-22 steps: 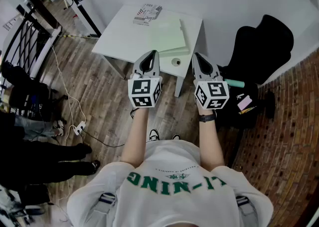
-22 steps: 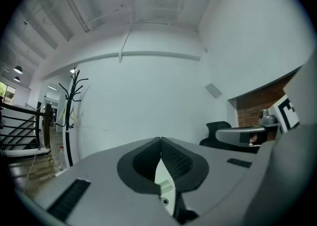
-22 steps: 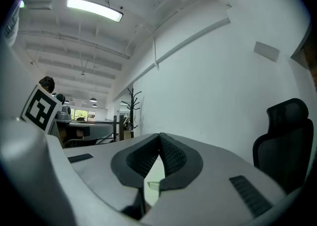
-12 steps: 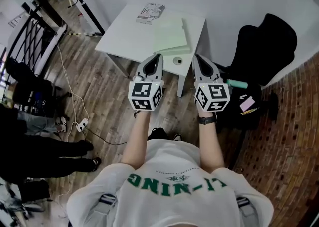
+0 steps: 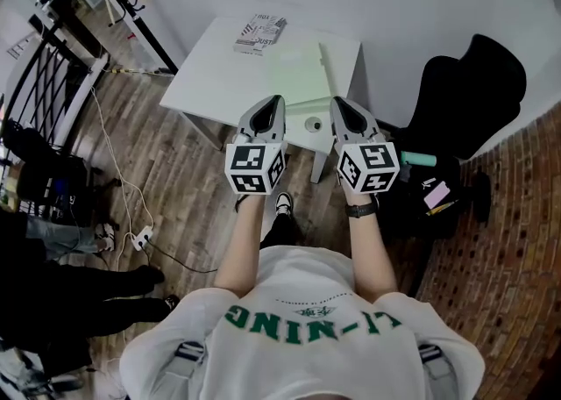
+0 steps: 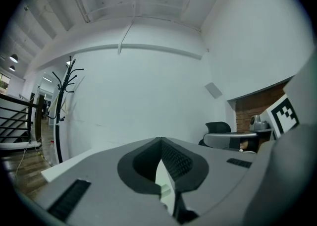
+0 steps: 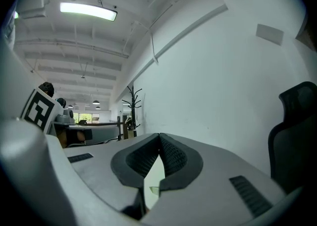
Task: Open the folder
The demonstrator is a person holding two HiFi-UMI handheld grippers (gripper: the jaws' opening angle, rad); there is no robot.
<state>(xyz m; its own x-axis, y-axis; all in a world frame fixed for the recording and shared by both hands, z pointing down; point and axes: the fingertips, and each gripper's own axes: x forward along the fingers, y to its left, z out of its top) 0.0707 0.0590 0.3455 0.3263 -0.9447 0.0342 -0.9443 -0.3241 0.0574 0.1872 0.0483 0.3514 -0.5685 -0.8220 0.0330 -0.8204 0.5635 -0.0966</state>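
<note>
A pale green folder [image 5: 298,65] lies closed and flat on the white table [image 5: 219,74], towards its right side. My left gripper [image 5: 275,99] and right gripper [image 5: 337,102] are held side by side and level, in the air over the table's near edge, short of the folder. Neither touches it. In the left gripper view the left gripper [image 6: 160,140] has its jaws meeting at the tips with nothing between them. The right gripper [image 7: 159,135] looks the same in the right gripper view: shut and empty.
A printed box [image 5: 260,32] sits at the table's far edge, and a small tape roll [image 5: 313,124] near its front right. A black office chair [image 5: 469,82] and a bag [image 5: 429,188] stand to the right. Cables [image 5: 131,205], a railing [image 5: 44,82] and people's legs [image 5: 79,289] are on the left.
The person has stepped forward, one shoe now showing below the grippers. The right gripper has drawn a little leftward, closer to the left one. Both stay shut.
</note>
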